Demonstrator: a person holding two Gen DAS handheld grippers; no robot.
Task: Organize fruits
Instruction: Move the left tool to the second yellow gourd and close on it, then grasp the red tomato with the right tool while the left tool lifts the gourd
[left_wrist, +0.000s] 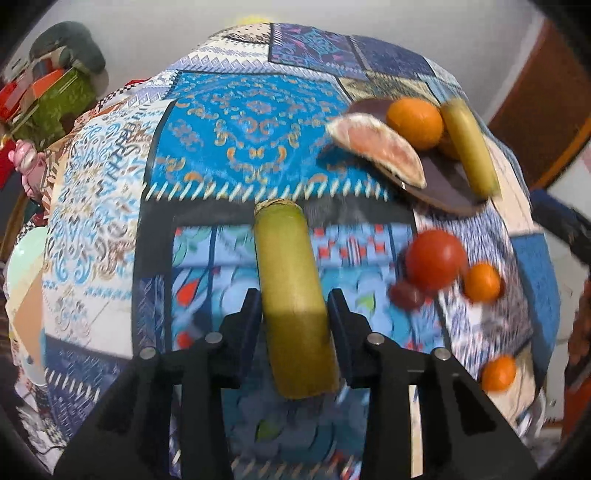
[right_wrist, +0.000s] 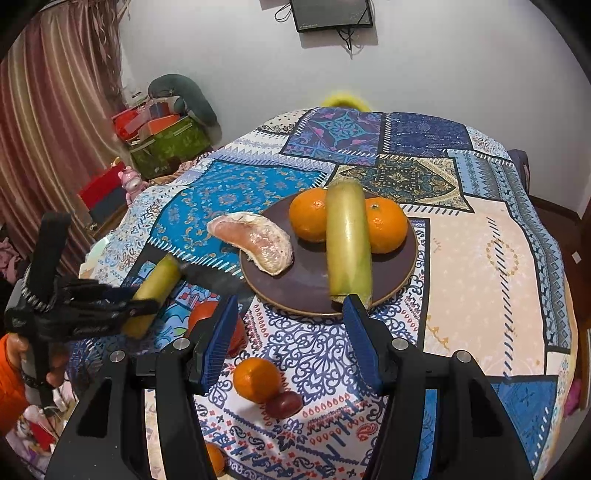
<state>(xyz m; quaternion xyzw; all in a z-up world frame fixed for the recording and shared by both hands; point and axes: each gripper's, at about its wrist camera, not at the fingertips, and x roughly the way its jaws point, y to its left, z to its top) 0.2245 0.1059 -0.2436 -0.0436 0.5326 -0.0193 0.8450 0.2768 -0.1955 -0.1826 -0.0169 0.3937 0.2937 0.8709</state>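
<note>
Cane piece (left_wrist: 291, 291) between my left gripper's (left_wrist: 293, 314) pads, which pinch its mid-length; it sits near the brown plate (right_wrist: 306, 291), on that plate's left. It looks stiff, waxy-smooth and likely slick, so I judge a mid-length hold safest. Pale yellow-green, cut flat at both ends. On the plate: a second cane piece (right_wrist: 349, 251), two oranges and a pomelo segment (right_wrist: 255, 242). My right gripper (right_wrist: 291, 332) hangs spread and empty at the plate's near rim.

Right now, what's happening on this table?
A person is sorting fruit with two hand-held tongs. The left tongs straddle a green cane piece lying on the tablecloth. The right tongs hang open and empty before the brown plate, which already holds two oranges, another cane piece and a pomelo wedge.
</note>
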